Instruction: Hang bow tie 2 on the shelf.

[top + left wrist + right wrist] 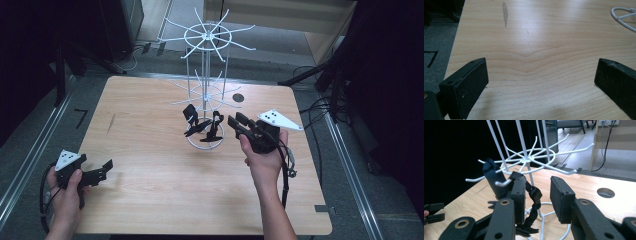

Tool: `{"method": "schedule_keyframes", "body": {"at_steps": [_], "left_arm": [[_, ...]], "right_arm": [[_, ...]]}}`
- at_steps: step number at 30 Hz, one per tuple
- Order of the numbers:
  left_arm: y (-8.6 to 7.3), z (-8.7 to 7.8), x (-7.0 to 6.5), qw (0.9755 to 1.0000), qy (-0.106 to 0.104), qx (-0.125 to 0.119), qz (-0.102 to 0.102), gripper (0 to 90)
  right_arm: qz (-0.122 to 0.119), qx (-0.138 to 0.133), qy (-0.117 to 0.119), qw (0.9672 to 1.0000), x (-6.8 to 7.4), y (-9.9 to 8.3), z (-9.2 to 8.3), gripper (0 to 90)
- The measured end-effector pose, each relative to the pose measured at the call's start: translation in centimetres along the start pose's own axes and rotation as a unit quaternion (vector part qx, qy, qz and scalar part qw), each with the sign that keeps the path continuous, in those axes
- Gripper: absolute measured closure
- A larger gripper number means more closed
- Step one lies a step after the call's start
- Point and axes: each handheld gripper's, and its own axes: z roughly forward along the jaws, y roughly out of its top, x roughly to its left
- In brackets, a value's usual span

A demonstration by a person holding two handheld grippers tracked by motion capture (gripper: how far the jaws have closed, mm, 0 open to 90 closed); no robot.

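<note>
Both black tools, left tool (pixel 102 170) and right tool (pixel 239 123) (cables trailing), carry grey three-cornered plates.

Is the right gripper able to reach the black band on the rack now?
Probably yes: the right gripper is open with the band hanging between its fingers, nothing blocking; the rack wires sit above.

Your bench (pixel 150 200) is pale wood with a round hole (pixel 238 97) near its far edge, standing on a grey floor (pixel 30 135) with metal rails (pixel 350 165) on both sides. Beyond it you have dark stands, loose cables (pixel 320 107) and a light wooden cabinet (pixel 320 25).
</note>
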Motion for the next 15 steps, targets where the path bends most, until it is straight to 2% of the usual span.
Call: {"method": "schedule_keyframes", "body": {"at_steps": [8,15], "left_arm": [[0.0,0.0,0.0,1.0000,0.001,0.000,0.001,0.0],[0.0,0.0,0.0,1.0000,0.000,0.001,0.001,0.0]], "right_arm": [[-0.002,0.005,-0.008,1.0000,-0.8,-1.5,-0.4,59.7],[-0.019,0.004,-0.023,0.9996,-1.3,-2.4,-0.6,44.2]]}}
